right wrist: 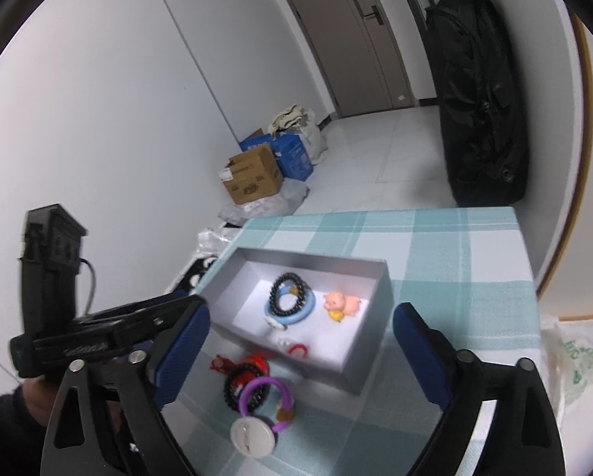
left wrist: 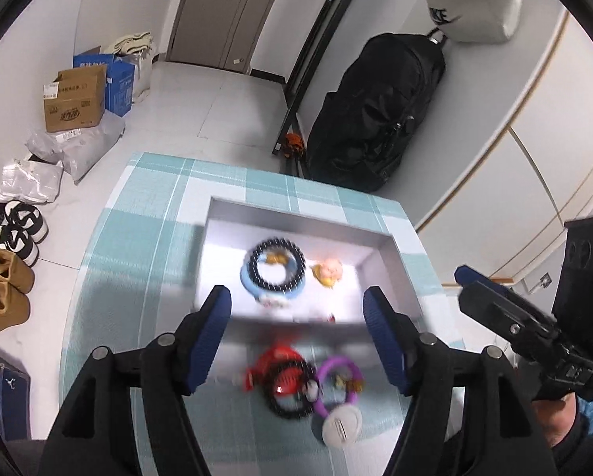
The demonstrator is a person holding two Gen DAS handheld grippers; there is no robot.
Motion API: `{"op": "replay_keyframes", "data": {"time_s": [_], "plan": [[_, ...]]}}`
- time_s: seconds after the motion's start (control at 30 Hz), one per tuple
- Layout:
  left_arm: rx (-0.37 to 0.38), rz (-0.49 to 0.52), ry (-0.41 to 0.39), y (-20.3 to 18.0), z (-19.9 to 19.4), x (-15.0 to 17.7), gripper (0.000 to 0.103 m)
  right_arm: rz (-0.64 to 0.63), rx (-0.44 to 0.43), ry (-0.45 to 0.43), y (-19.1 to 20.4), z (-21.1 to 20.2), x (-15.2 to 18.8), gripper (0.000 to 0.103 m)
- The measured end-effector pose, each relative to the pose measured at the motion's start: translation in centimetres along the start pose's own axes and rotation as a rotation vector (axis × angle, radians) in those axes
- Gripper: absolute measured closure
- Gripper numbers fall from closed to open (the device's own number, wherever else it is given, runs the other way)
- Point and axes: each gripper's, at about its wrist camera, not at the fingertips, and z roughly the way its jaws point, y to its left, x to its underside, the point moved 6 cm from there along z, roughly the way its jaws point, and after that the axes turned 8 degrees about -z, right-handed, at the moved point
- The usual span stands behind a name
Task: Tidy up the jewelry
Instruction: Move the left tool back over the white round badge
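Observation:
A grey open box (left wrist: 391, 273) (right wrist: 372, 361) sits on the checked tablecloth. In it lie a black bead bracelet (left wrist: 274, 263) (right wrist: 286, 289) on a blue ring (left wrist: 253, 287) (right wrist: 300, 317), a pink pig charm (left wrist: 328, 271) (right wrist: 342, 303) and a small red-and-white piece (right wrist: 294, 347). In front of the box lie a red charm (left wrist: 274, 365) (right wrist: 253, 365), a second black bead bracelet (left wrist: 292, 410) (right wrist: 233, 390), a purple ring (left wrist: 338, 380) (right wrist: 262, 390) and a white round disc (left wrist: 342, 424) (right wrist: 253, 434). My left gripper (left wrist: 296, 341) is open above them. My right gripper (right wrist: 300, 353) is open, empty, over the same spot.
The table (left wrist: 145, 238) (right wrist: 475, 261) stands in a hallway. Cardboard boxes (left wrist: 76, 99) (right wrist: 253, 176), parcels and shoes (left wrist: 14, 234) lie on the floor to the left. A black bag (left wrist: 380, 107) (right wrist: 475, 91) leans on the far wall. A plastic bag (right wrist: 578, 361) lies at the right.

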Motion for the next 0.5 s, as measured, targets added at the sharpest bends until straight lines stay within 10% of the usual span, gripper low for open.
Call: {"op": "replay_keyframes", "data": {"time_s": [0.5], "plan": [[-0.057,0.102,0.133,-2.0,-0.6,7.2,0.037,0.091,0.062,0.086,-0.9,-1.4,4.5,0.000]]}}
